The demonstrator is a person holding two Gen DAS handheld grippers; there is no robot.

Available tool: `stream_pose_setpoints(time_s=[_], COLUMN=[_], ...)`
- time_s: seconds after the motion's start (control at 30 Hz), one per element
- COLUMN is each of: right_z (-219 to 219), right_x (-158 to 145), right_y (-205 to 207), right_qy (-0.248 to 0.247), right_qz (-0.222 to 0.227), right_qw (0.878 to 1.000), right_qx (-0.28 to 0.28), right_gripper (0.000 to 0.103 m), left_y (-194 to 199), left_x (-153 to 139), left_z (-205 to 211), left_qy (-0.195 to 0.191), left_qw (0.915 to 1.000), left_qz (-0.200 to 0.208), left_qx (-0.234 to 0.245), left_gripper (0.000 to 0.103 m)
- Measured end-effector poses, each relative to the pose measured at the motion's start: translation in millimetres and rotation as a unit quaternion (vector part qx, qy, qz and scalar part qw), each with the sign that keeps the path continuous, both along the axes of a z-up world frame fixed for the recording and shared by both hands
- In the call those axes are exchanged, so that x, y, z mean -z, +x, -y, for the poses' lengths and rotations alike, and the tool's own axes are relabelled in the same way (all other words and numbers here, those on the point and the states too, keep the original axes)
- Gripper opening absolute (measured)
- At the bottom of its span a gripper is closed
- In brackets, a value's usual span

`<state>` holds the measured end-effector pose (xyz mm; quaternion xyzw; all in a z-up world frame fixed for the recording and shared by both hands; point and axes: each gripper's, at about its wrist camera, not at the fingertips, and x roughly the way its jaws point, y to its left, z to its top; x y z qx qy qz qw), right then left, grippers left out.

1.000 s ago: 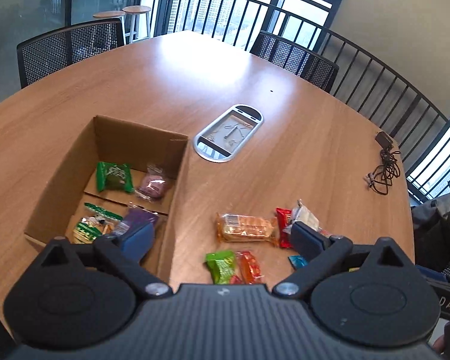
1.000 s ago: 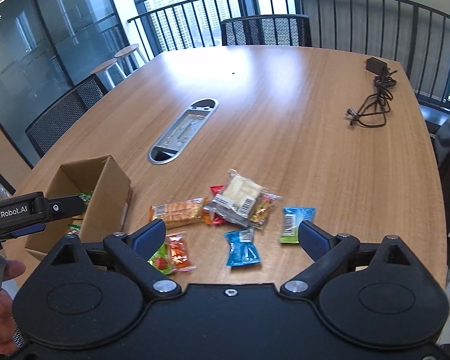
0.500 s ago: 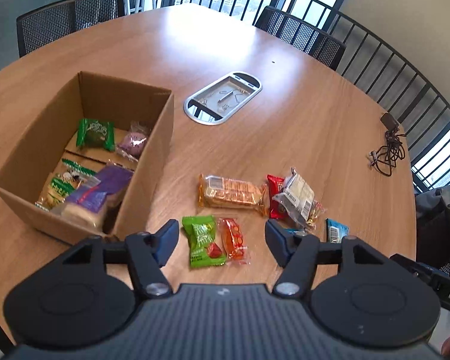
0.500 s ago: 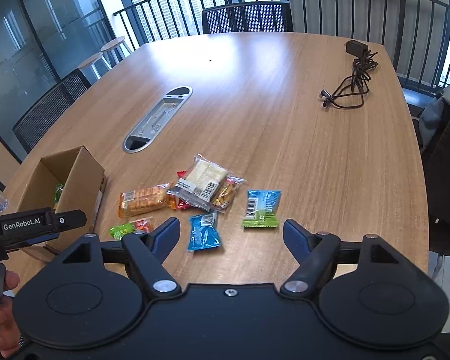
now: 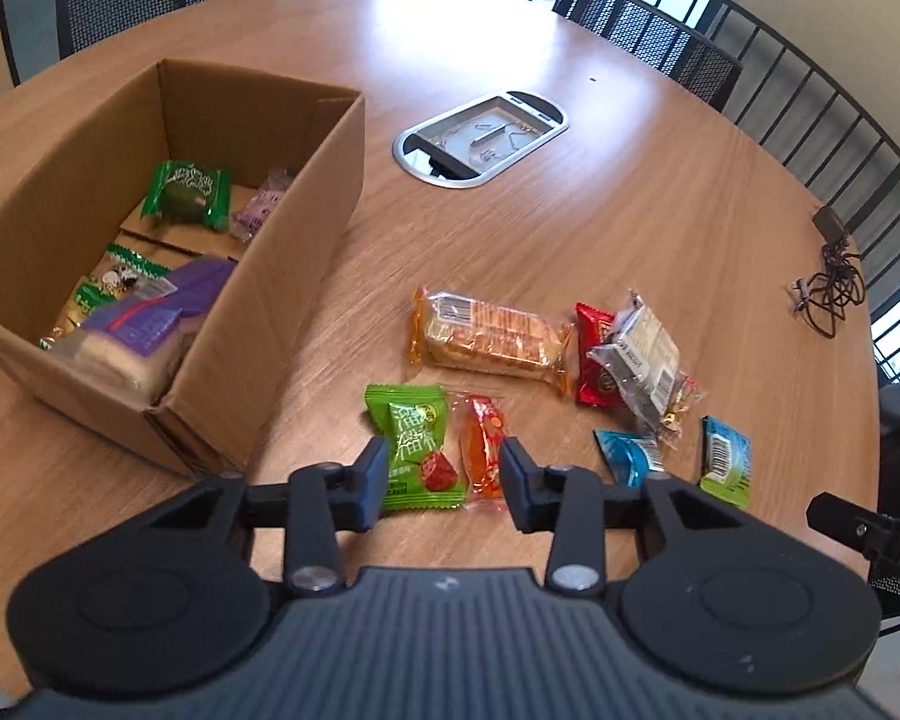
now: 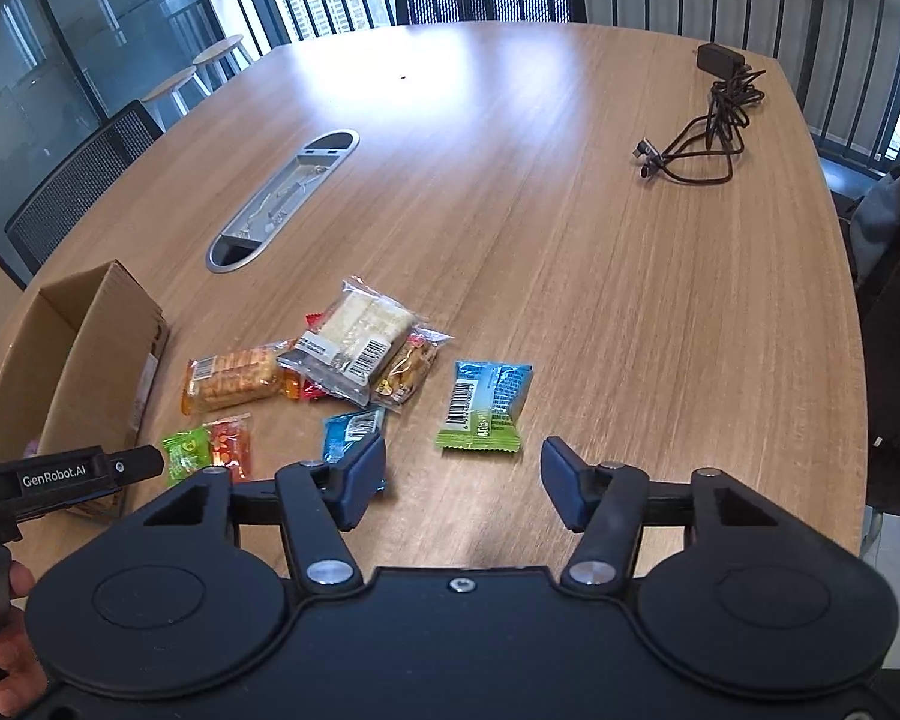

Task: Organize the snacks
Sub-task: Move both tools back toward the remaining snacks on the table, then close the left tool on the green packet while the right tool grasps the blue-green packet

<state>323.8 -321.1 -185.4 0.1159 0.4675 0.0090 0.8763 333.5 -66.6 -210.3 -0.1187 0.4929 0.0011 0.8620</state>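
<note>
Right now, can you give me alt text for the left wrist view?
The left hand-held gripper, jaws closing, hangs over a green candy packet and an orange one on a wooden table. A cardboard box holding snacks sits to the left; more wrapped snacks lie to the right.

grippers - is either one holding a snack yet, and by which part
Nothing is held. The left gripper is closing around the green packet; the right gripper is closing over bare table.
</note>
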Motion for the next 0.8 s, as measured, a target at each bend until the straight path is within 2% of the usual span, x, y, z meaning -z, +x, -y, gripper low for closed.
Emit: stream_pose_setpoints(time_s=[0.2, 0.6, 0.8], right_z=[3.8, 6.6, 2.1], right_x=[13.8, 38.6, 45.7], right_y=[18.4, 59.4, 79.1], right_qy=[0.003, -0.019, -0.027], right_qz=[-0.011, -0.035, -0.037], right_qw=[1.0, 0.998, 0.997], right_qx=[-0.016, -0.058, -0.069], right_gripper=[0.048, 0.048, 0.048], left_y=[5.6, 19.9, 23.2], left_x=[17.1, 43.0, 47.4], left_z=[2.3, -2.0, 0.4], left_qy=[0.003, 0.013, 0.019], left_qw=[0.9998, 0.998, 0.9979], left_qz=[-0.007, -0.018, -0.017], left_qx=[-0.019, -0.06, -0.06], left_gripper=[0.033, 0.032, 0.024])
